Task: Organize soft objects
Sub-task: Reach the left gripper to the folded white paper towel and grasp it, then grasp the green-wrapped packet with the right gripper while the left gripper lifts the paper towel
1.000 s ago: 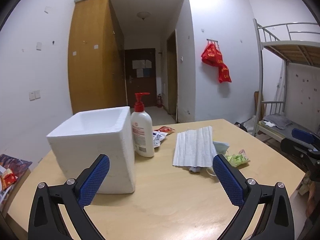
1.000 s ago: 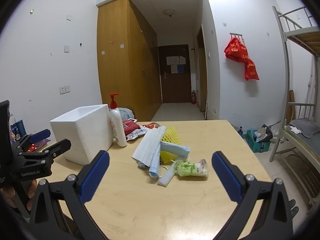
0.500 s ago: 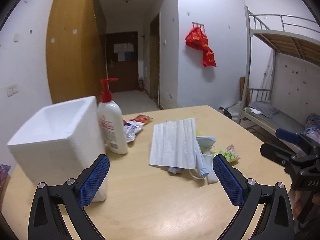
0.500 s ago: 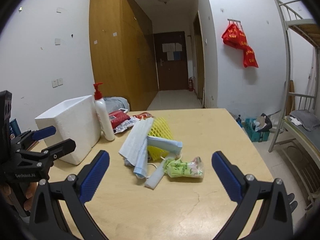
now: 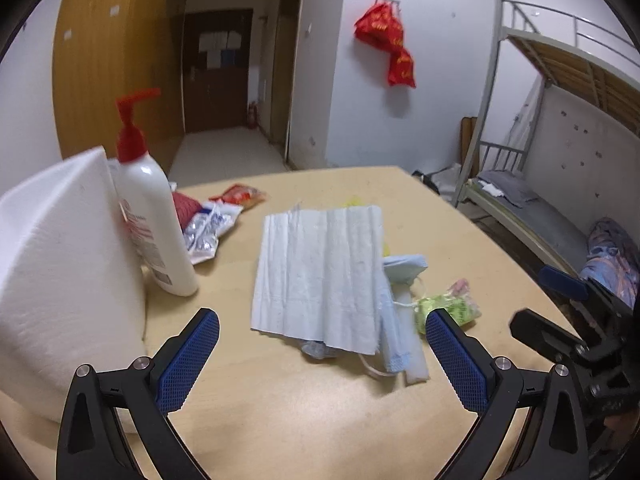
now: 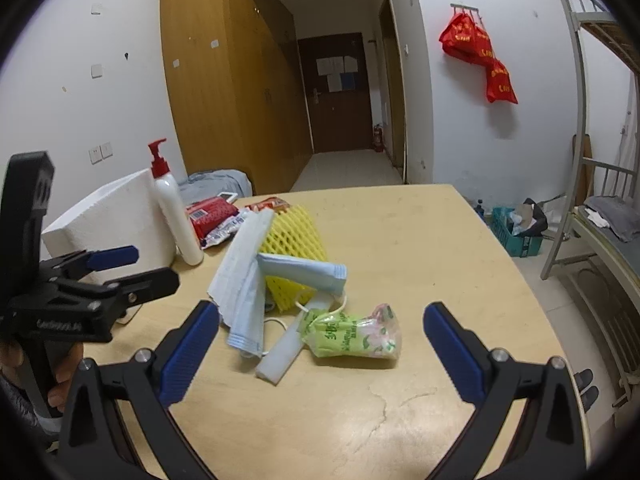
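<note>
Soft-object pile: middle of the wooden bench (image 6: 420, 240), well apart from either gripper's fingers.
- Pale blue face mask (image 5: 320, 272), pleated, lying flat on top of the pile in the left wrist view; in the right wrist view it drapes over the left side of the pile.
- Yellow foam net (image 6: 294, 240), under and behind the mask, partly covered.
- Folded light blue mask (image 6: 304, 272), lying across the front of the yellow foam net.
- White foam strip (image 6: 286, 350), flat on the bench at the near edge of the pile, touching the green packet.
- Green packet (image 6: 352, 338), clear wrapper with green and pink print, lying on its side at the pile's right front.

Beside the pile, to the left:
- White pump bottle (image 5: 154, 220), red pump head, upright, just beside the foam box.
- White foam box (image 5: 60, 280), at the bench's left edge.
- Red and silver snack packets (image 5: 212, 224), flat on the bench behind the bottle.

Grippers:
- Left gripper (image 5: 322, 354), blue-padded fingers spread wide apart, holding nothing, above the bench in front of the pile.
- Right gripper (image 6: 320, 352), fingers likewise spread wide, holding nothing, facing the green packet.

Surroundings: red bags (image 6: 478, 56) hanging on the white wall; metal bunk bed (image 5: 540, 128) at the right.
</note>
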